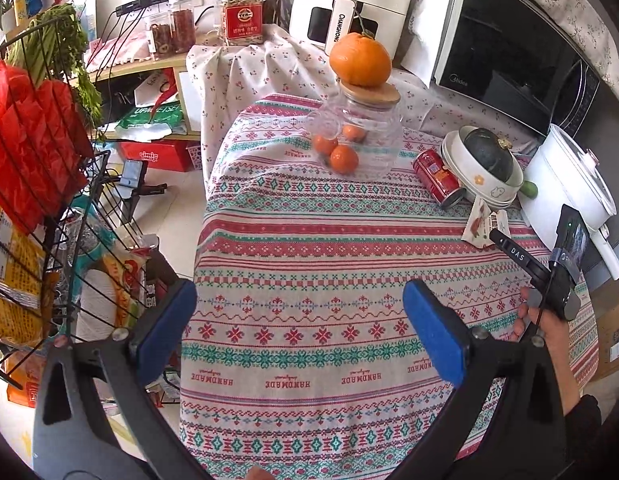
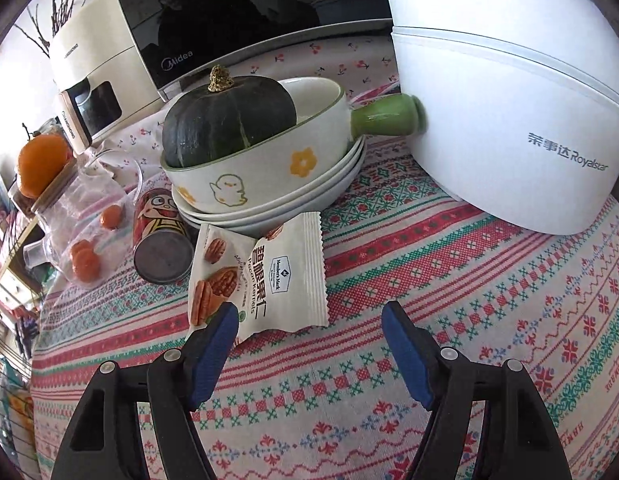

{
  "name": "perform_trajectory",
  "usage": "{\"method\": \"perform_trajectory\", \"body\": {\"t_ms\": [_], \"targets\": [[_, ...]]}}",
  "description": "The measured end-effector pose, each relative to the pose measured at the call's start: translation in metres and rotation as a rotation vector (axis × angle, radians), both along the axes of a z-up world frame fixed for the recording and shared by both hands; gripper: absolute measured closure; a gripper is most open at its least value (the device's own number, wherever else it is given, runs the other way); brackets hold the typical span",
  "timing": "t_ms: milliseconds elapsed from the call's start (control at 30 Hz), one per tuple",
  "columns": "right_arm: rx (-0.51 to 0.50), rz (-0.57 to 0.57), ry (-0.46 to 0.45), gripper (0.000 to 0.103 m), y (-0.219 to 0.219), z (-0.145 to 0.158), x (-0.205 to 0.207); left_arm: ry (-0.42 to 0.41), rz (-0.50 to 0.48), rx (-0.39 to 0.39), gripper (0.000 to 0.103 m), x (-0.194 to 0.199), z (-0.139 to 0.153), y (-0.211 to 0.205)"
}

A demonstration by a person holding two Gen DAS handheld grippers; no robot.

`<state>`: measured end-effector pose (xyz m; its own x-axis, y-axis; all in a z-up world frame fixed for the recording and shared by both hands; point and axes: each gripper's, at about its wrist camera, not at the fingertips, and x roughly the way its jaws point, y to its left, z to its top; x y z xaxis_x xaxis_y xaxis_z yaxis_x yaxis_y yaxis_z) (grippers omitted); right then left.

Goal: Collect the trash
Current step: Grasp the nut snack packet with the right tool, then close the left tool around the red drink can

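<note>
The right hand-held gripper (image 2: 305,316) stands apart over the patterned-cloth surface (image 2: 449,304), angled down, apparently to pinch the white pecan-kernel wrapper (image 2: 265,276) at eleven o'clock; the left hand-held gripper (image 1: 299,296) gapes empty, presumably waiting.

L wrist cam: high over near edge of tabletop (image 1: 309,280), angled down, wide view to microwave (image 1: 509,52). R wrist cam: low, close, angled down at pecan wrapper (image 2: 265,276). Shared: wrapper, red can (image 2: 161,236), squash bowl (image 2: 261,164), glass jar (image 1: 357,136), white cooker (image 2: 509,120).
</note>
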<state>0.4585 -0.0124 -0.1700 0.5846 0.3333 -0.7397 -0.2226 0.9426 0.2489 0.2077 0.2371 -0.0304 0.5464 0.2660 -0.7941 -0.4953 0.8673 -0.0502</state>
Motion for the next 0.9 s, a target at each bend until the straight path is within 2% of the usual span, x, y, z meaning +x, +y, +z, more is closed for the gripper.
{"method": "perform_trajectory", "body": {"t_ms": [67, 167, 233, 267, 300, 367, 500, 600, 633, 700, 767, 800, 833, 900], "targets": [[0.032, -0.010, -0.003, 0.030, 0.000, 0.001, 0.004, 0.006, 0.000, -0.003, 0.001, 0.003, -0.003, -0.001], [0.053, -0.022, 0.001, 0.039, -0.002, -0.001, 0.010, 0.014, -0.012, -0.011, 0.001, 0.008, -0.006, -0.006], [0.049, 0.006, 0.008, 0.055, 0.003, -0.001, 0.013, 0.008, -0.023, -0.017, 0.001, 0.010, -0.006, -0.010], [0.042, 0.028, 0.019, 0.076, 0.008, -0.001, 0.015, 0.001, -0.029, -0.019, 0.001, 0.011, -0.006, -0.012], [0.044, 0.045, 0.020, 0.085, 0.008, -0.001, 0.014, -0.007, -0.035, -0.023, 0.001, 0.012, -0.006, -0.014], [0.076, 0.081, 0.044, 0.092, 0.006, 0.000, 0.011, -0.015, -0.048, -0.048, 0.001, 0.016, -0.010, -0.016], [0.089, 0.108, 0.064, 0.096, -0.010, 0.013, -0.008, 0.033, -0.103, -0.190, 0.001, 0.035, -0.031, -0.018], [0.073, 0.135, 0.060, 0.097, -0.029, 0.028, -0.025, 0.021, -0.081, -0.225, 0.002, 0.059, -0.041, -0.021], [0.075, 0.138, 0.068, 0.097, -0.037, 0.032, -0.031, 0.012, -0.082, -0.236, 0.005, 0.069, -0.044, -0.024], [0.083, 0.145, 0.077, 0.097, -0.053, 0.041, -0.040, 0.001, -0.108, -0.204, 0.010, 0.092, -0.050, -0.040], [0.074, 0.154, 0.066, 0.097, -0.068, 0.049, -0.049, -0.027, -0.175, -0.182, 0.012, 0.114, -0.057, -0.060], [0.073, 0.159, 0.062, 0.097, -0.074, 0.052, -0.053, -0.037, -0.196, -0.170, 0.016, 0.126, -0.062, -0.069], [0.074, 0.162, 0.058, 0.097, -0.080, 0.056, -0.057, -0.051, -0.210, -0.166, 0.020, 0.137, -0.066, -0.074], [0.078, 0.159, 0.050, 0.097, -0.091, 0.061, -0.061, -0.091, -0.210, -0.179, 0.022, 0.156, -0.075, -0.080]]}}
